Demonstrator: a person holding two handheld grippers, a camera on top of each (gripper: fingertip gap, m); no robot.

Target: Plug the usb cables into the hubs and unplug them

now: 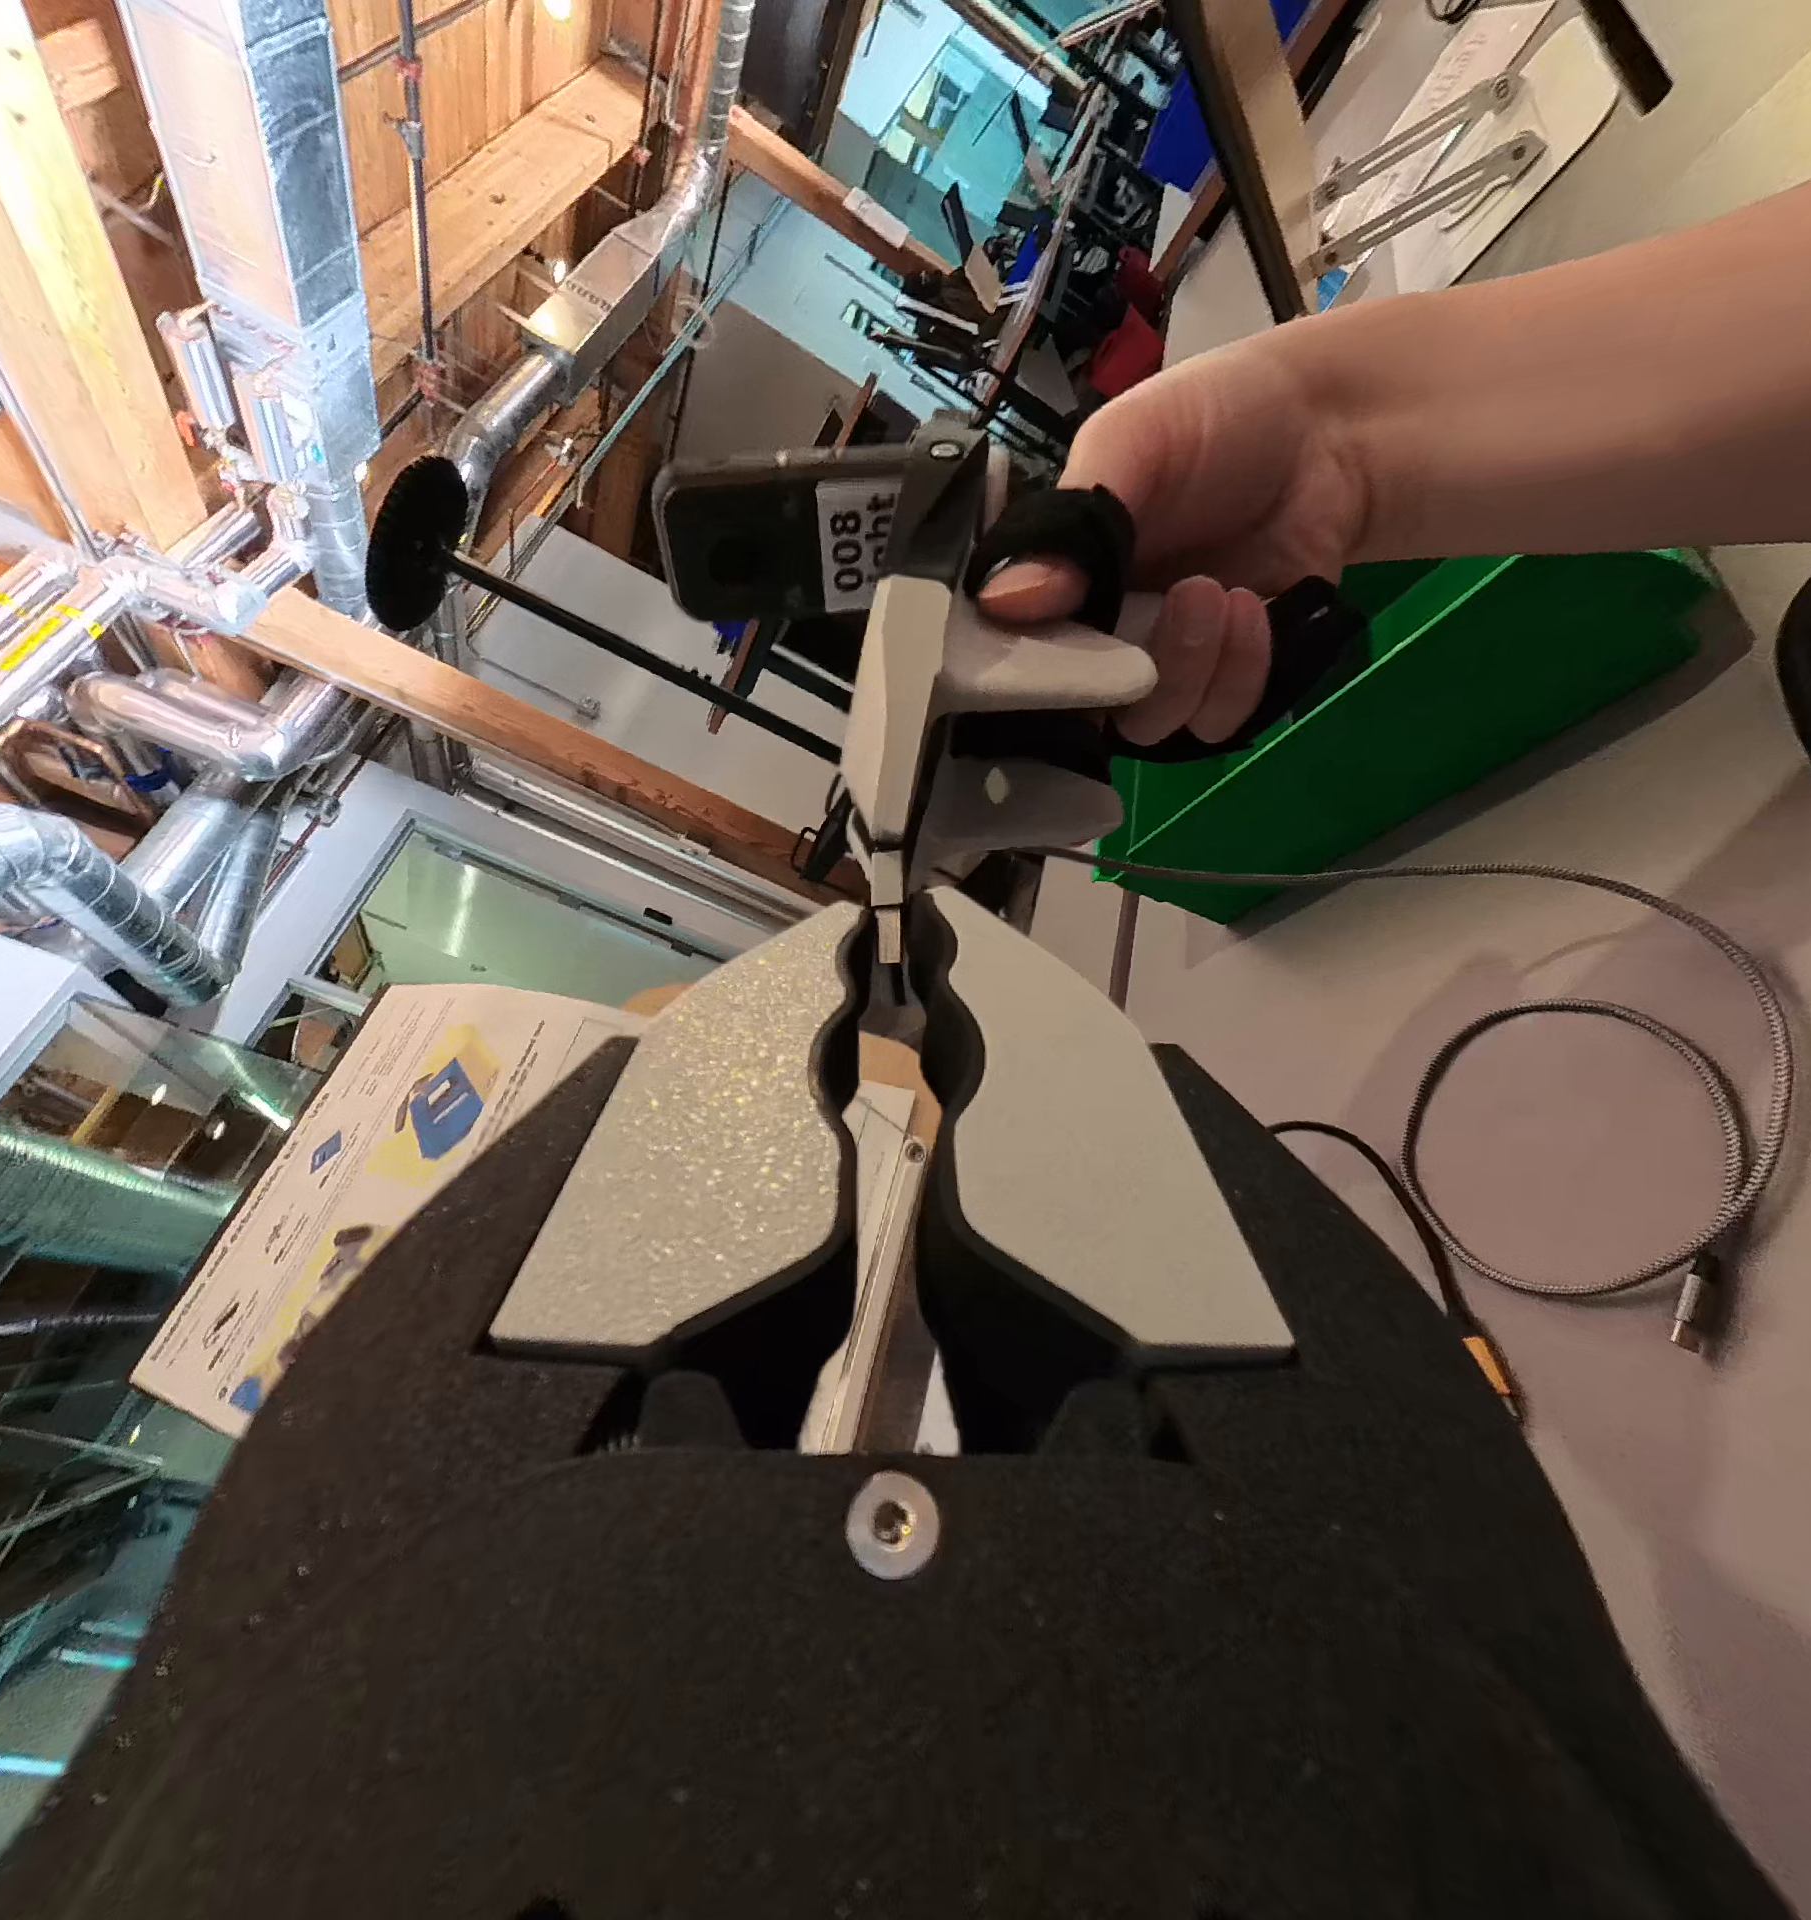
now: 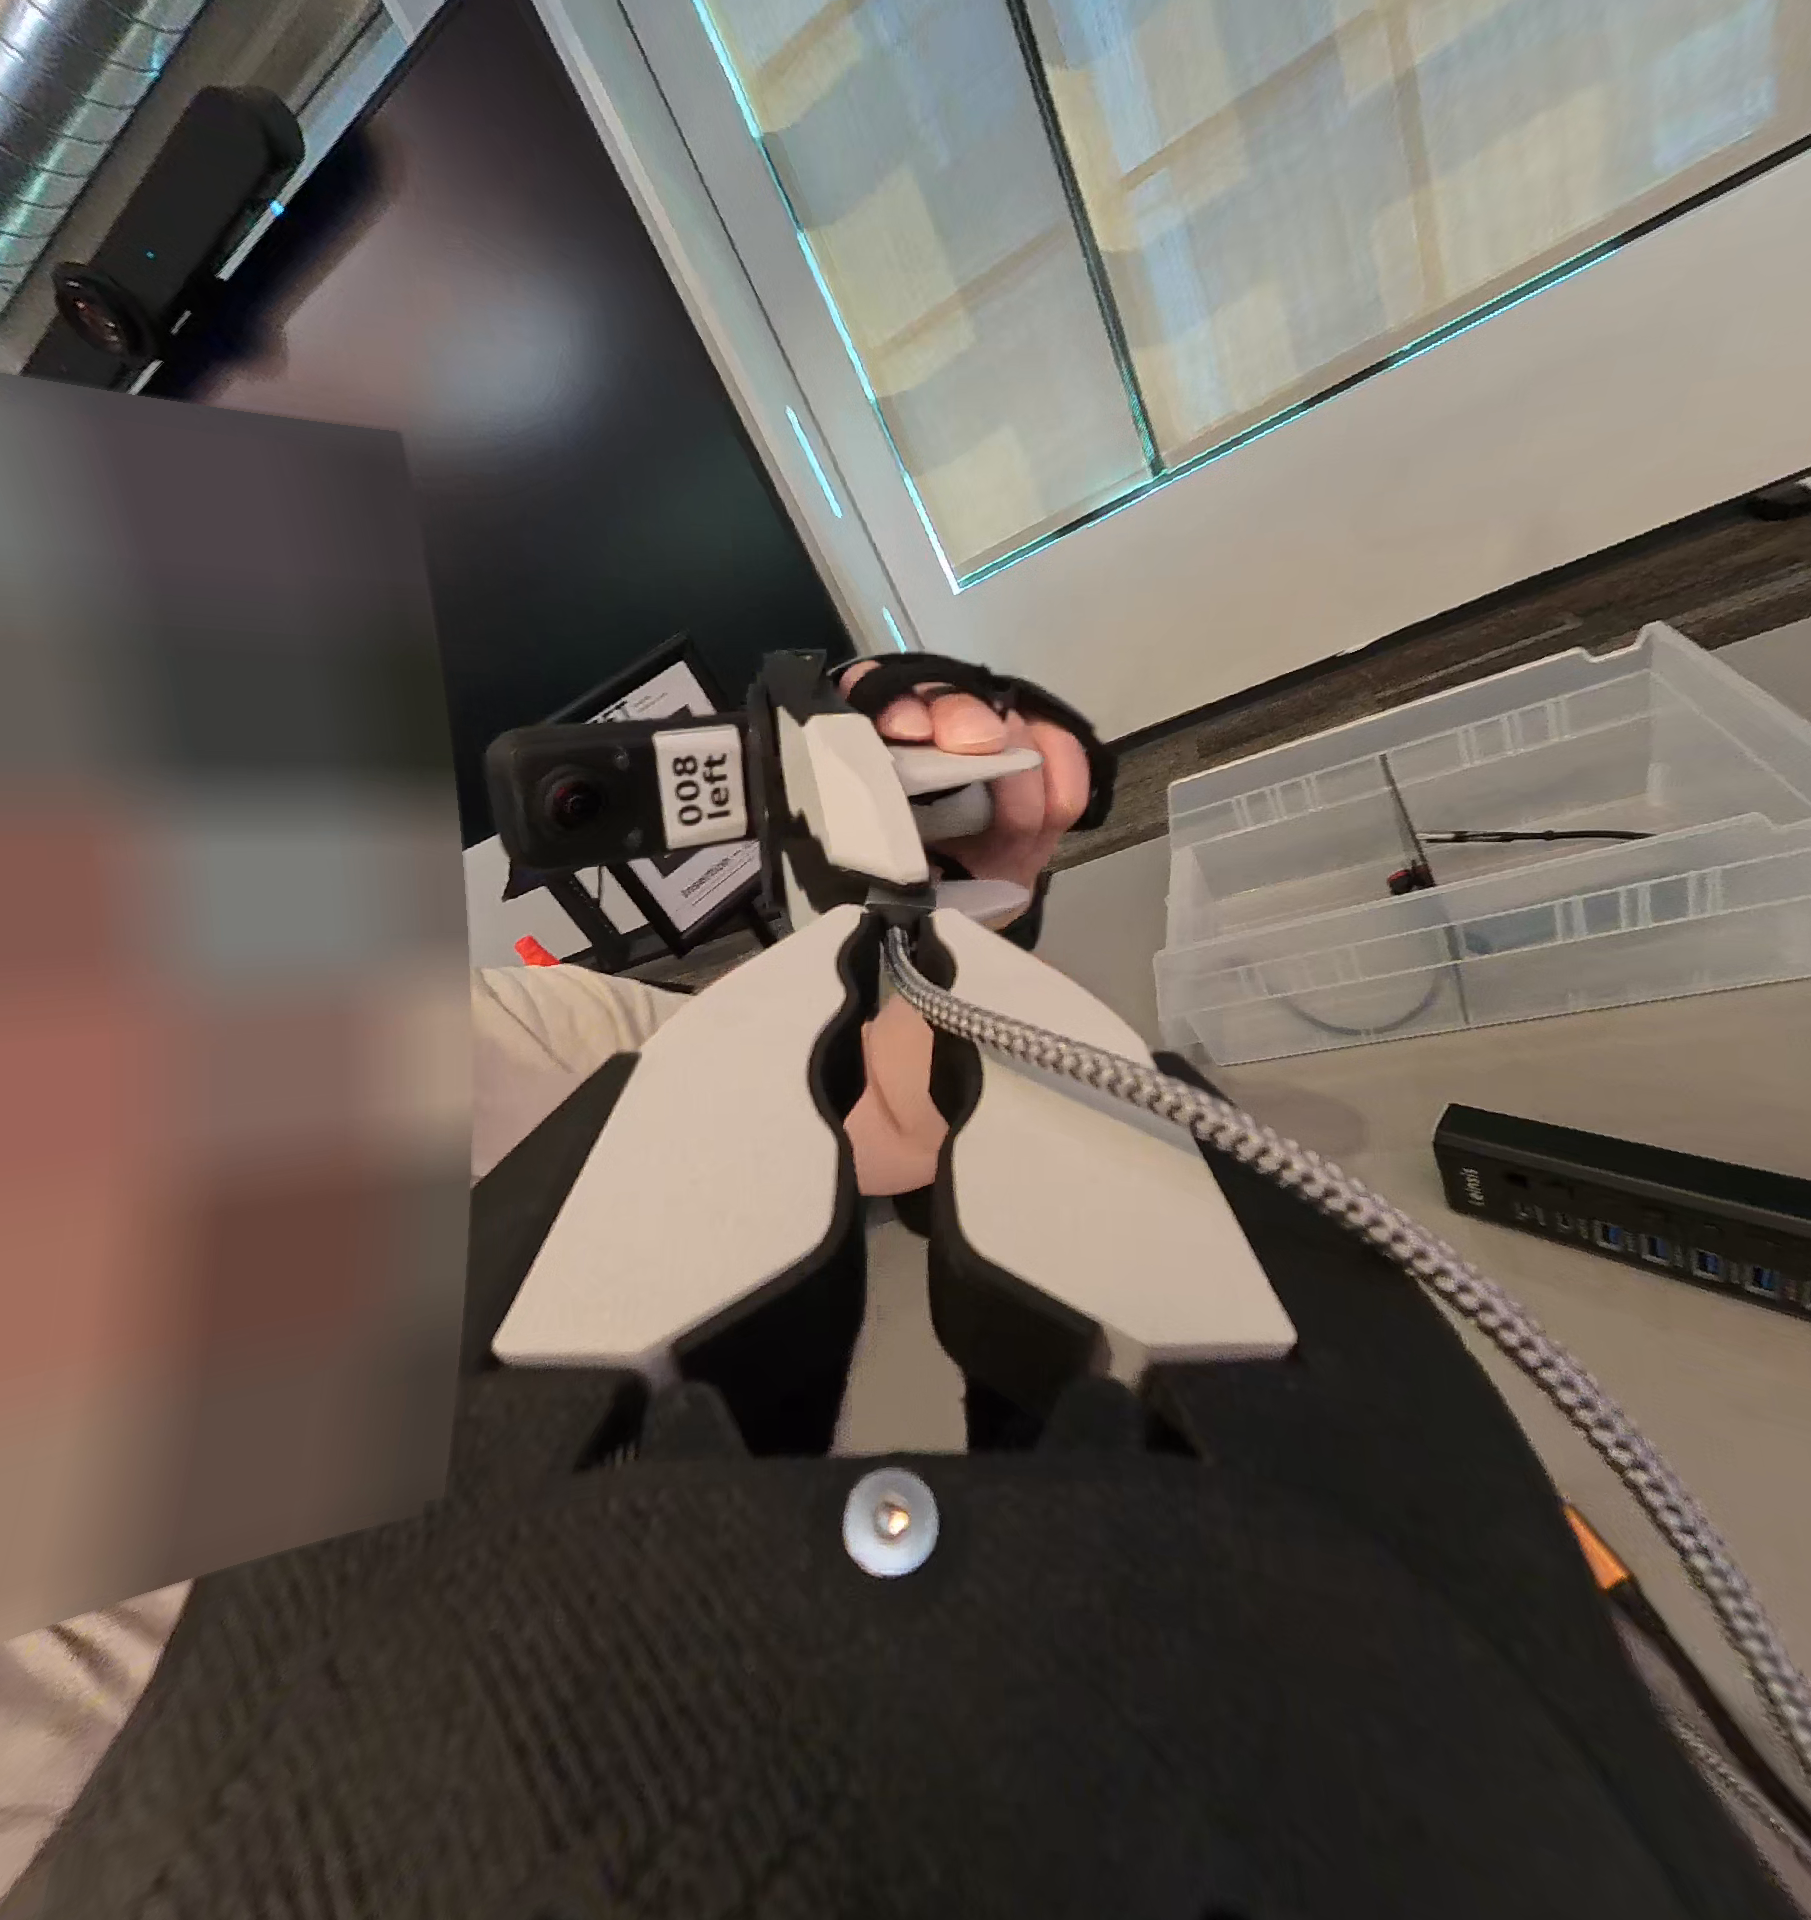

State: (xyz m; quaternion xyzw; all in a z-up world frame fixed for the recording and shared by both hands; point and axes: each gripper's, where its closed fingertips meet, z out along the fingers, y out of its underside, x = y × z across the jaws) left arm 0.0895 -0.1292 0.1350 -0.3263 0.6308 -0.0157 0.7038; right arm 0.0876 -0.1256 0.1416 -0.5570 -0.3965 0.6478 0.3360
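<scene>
Above the desk (image 2: 1400, 1122) both grippers meet tip to tip, left gripper (image 1: 885, 951) and right gripper (image 2: 896, 935) each clenched on the braided cable (image 2: 1140, 1081) end, so regrip squarely behind the plug before carrying it to the black hub (image 2: 1649, 1195) nearby.

At the right edge of the right wrist view the hub (image 2: 1659, 1205) is cut off; my fingers (image 2: 1036, 1122) hide the plug.
</scene>
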